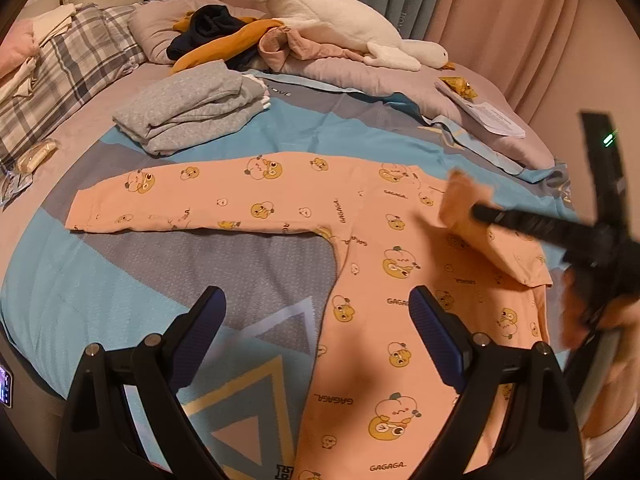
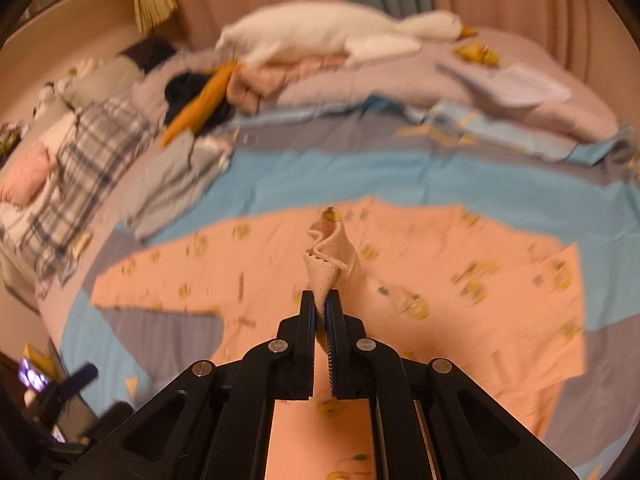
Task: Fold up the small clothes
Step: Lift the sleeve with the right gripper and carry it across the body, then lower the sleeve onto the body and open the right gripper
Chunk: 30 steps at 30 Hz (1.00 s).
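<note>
A peach long-sleeved child's top (image 1: 376,264) with yellow cartoon prints lies flat on the bed. Its left sleeve (image 1: 192,200) stretches out to the left. My right gripper (image 2: 321,300) is shut on the cuff of the right sleeve (image 2: 328,256) and holds it lifted over the top's body; in the left wrist view it (image 1: 480,213) comes in from the right with the sleeve (image 1: 496,240) folded inward. My left gripper (image 1: 316,312) is open and empty, hovering above the top's lower left side.
A folded grey garment (image 1: 192,108) lies behind the top. A pile of dark, mustard and pink clothes (image 1: 236,40) and a white plush goose (image 1: 340,24) lie at the back. A plaid blanket (image 1: 60,76) is at the left, papers (image 1: 496,116) at the back right.
</note>
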### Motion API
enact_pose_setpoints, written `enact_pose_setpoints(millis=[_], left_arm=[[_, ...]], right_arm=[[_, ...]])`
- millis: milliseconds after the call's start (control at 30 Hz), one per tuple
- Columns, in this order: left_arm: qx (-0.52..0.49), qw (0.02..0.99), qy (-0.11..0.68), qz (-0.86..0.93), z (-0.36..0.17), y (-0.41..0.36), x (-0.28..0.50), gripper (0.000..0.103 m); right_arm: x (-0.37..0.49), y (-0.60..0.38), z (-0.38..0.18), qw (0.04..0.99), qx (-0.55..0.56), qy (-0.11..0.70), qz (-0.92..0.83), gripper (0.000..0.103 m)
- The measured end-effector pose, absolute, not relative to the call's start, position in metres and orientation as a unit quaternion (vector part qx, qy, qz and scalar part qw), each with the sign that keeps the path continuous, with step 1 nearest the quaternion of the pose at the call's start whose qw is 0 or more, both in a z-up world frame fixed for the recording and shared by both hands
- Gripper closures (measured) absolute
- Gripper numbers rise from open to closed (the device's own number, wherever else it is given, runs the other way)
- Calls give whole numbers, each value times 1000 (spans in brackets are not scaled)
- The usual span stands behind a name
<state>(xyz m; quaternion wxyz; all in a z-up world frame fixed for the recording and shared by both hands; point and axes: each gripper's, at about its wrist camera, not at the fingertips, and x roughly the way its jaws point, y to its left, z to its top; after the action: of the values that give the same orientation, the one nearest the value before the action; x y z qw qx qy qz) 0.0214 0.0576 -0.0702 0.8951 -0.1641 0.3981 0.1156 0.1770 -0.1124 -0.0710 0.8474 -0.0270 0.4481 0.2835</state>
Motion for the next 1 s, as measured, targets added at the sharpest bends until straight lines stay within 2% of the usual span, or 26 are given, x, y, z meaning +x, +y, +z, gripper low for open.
enact_pose_setpoints(millis=[367, 433, 467, 500, 567, 800, 1000], left_arm=[[-180, 890, 404, 114, -80, 68, 25, 10], [-185, 891, 402, 105, -79, 68, 28, 11], [-188, 891, 401, 101, -78, 68, 29, 10], [-193, 892, 399, 93, -77, 68, 31, 11], [-202, 893, 395, 78, -75, 67, 37, 10], [-222, 889, 399, 12, -83, 49, 75, 12], [-222, 874, 431, -31, -113, 26, 117, 23]], right_arm=[[177, -93, -116, 811, -42, 502, 297, 96], [175, -96, -112, 810, -44, 500, 303, 90], [173, -100, -107, 812, -41, 495, 307, 79], [172, -104, -104, 815, -34, 489, 310, 62], [169, -116, -93, 824, -17, 471, 314, 48], [173, -173, -71, 865, 8, 437, 246, 47], [182, -223, -81, 872, 56, 446, 192, 47]])
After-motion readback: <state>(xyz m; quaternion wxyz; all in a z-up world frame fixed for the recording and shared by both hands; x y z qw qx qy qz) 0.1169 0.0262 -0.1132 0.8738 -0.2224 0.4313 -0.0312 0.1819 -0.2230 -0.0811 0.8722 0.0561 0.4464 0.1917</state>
